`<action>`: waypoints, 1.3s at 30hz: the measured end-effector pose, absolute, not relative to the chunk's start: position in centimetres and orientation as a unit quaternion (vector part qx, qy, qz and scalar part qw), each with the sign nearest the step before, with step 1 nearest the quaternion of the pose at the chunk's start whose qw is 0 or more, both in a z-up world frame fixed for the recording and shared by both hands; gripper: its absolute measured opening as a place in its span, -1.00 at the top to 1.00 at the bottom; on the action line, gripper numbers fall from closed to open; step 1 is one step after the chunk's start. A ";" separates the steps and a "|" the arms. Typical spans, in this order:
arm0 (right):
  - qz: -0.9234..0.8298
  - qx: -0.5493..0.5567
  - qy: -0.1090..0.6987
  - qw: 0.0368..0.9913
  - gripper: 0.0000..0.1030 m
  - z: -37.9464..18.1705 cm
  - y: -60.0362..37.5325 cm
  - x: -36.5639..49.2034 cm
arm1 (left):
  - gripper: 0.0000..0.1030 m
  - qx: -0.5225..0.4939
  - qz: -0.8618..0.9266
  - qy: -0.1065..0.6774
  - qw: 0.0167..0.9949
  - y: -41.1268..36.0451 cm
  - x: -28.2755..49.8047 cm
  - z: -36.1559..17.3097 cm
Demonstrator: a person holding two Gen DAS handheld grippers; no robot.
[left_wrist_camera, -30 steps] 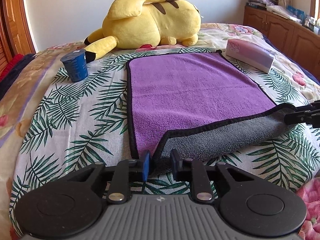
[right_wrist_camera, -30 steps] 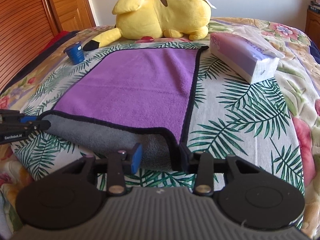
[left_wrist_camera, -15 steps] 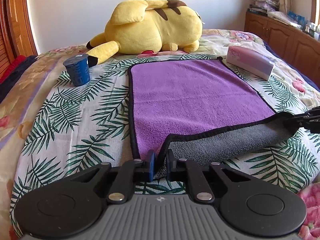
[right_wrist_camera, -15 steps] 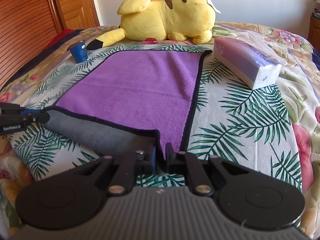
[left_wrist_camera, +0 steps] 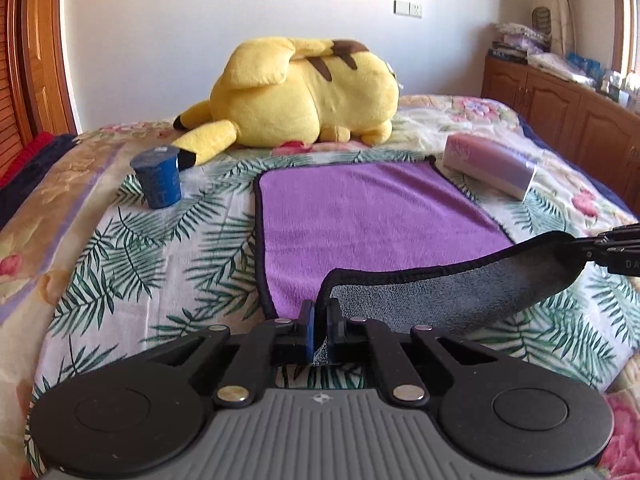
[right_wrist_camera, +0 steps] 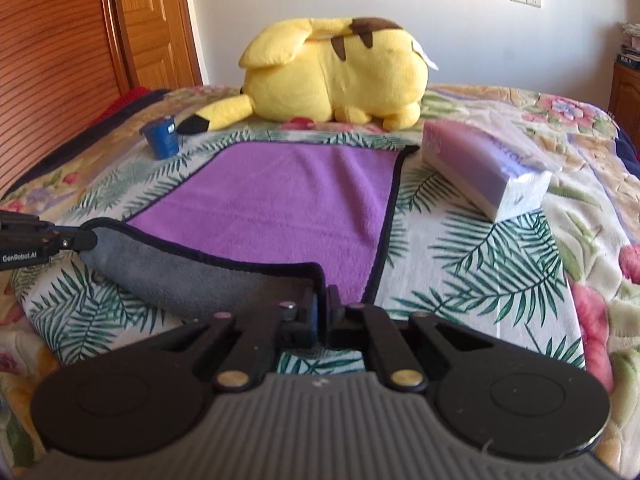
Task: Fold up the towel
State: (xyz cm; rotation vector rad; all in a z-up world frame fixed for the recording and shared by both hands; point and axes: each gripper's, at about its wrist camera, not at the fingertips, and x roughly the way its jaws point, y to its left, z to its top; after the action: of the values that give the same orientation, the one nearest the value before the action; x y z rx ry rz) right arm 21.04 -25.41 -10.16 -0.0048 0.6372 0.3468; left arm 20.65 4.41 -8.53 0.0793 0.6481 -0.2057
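A purple towel [left_wrist_camera: 368,216] with a grey underside and black trim lies on the bed; it also shows in the right wrist view [right_wrist_camera: 280,204]. My left gripper [left_wrist_camera: 320,326] is shut on its near left corner. My right gripper [right_wrist_camera: 322,314] is shut on its near right corner. Both corners are lifted, so the near edge hangs between them with the grey side [left_wrist_camera: 452,296] showing. The right gripper shows at the right edge of the left wrist view [left_wrist_camera: 616,246]; the left gripper shows at the left edge of the right wrist view [right_wrist_camera: 36,242].
A yellow plush toy [left_wrist_camera: 304,96] lies just beyond the towel's far edge. A blue cup [left_wrist_camera: 158,178] stands left of the towel. A purple tissue pack [left_wrist_camera: 492,166] lies at its far right. Wooden cabinets [left_wrist_camera: 560,104] stand to the right, a wooden door [right_wrist_camera: 152,28] to the left.
Both grippers closed on the towel's near corners and lifted them. The near edge has risen off the bed and moved towards the far edge.
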 end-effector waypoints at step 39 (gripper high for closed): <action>0.188 -0.040 0.218 0.957 0.92 -6.2 -24.3 22.6 | 1.00 0.037 -0.113 0.272 0.955 5.0 23.1 -4.7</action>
State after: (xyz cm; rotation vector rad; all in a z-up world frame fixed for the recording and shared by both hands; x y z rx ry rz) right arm 22.59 -24.33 -6.24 -0.0809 0.4421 0.3816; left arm 23.14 4.99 -4.71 0.0755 0.5514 -0.2299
